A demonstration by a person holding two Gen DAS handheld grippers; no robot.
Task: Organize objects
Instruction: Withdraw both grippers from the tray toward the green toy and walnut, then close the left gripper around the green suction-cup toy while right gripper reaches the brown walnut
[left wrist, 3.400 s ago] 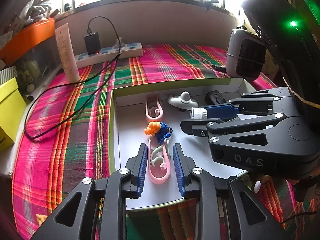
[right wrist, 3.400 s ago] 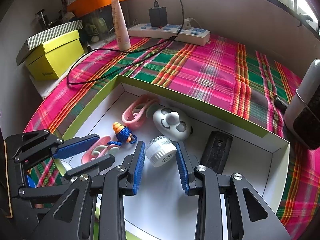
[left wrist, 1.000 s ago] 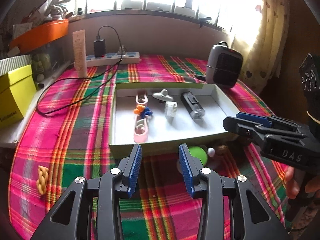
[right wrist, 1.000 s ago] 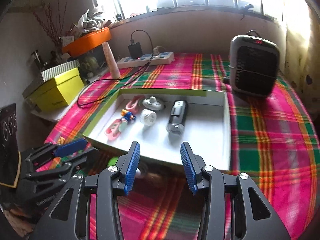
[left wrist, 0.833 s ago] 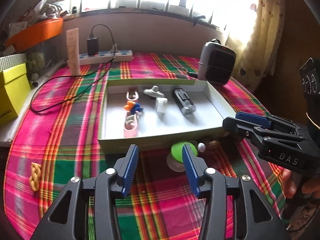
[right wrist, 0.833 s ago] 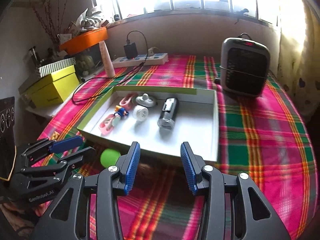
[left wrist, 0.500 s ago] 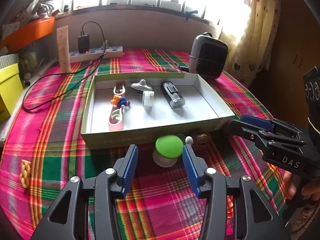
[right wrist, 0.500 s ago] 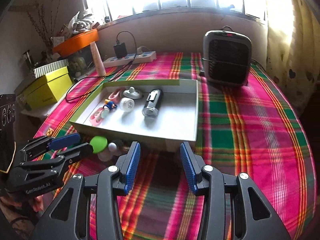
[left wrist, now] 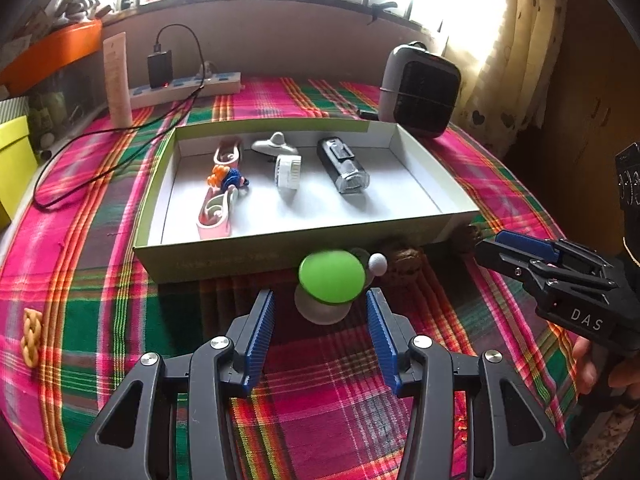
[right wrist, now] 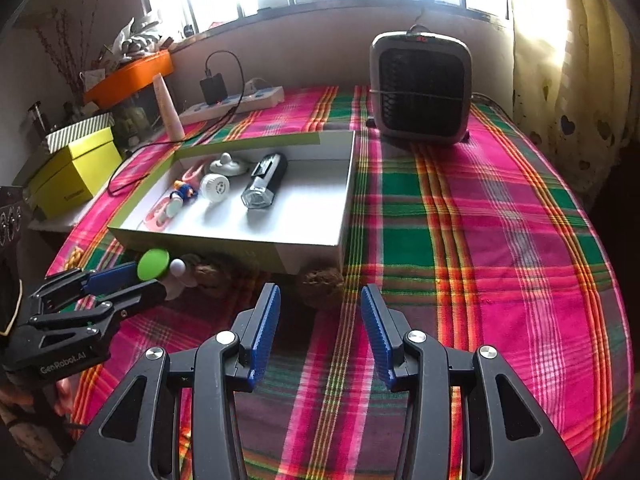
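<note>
Both grippers have pulled back from the tray since the earlier frames, when their fingers were down among its contents; they now hang over the plaid cloth in front of it.

Left wrist view: the left gripper (left wrist: 320, 320) has its blue fingers (left wrist: 262, 330) spread, with nothing pinched. A green-capped object (left wrist: 331, 276) on a pale base stands on the cloth just ahead of the fingertips, beside a small white ball (left wrist: 377, 262) and a brown lump (left wrist: 406, 258), all close against the front wall of the tray (left wrist: 224, 258). Inside the tray lie a pink clip (left wrist: 216, 216), an orange-and-blue toy (left wrist: 227, 178), a white cylinder (left wrist: 288, 170) and a black torch (left wrist: 344, 166). A braided yellow piece (left wrist: 30, 340) lies well apart at the left. The right gripper (left wrist: 516, 256) shows at the right edge, held by a hand (left wrist: 592, 368).

Right wrist view: the right gripper (right wrist: 320, 320) also has its fingers (right wrist: 264, 328) spread and empty over the cloth-covered bench (right wrist: 480, 240). Another brown lump (right wrist: 322, 278) sits just ahead of them by the tray's near corner. A grey heater (right wrist: 420, 88) stands behind the tray.
</note>
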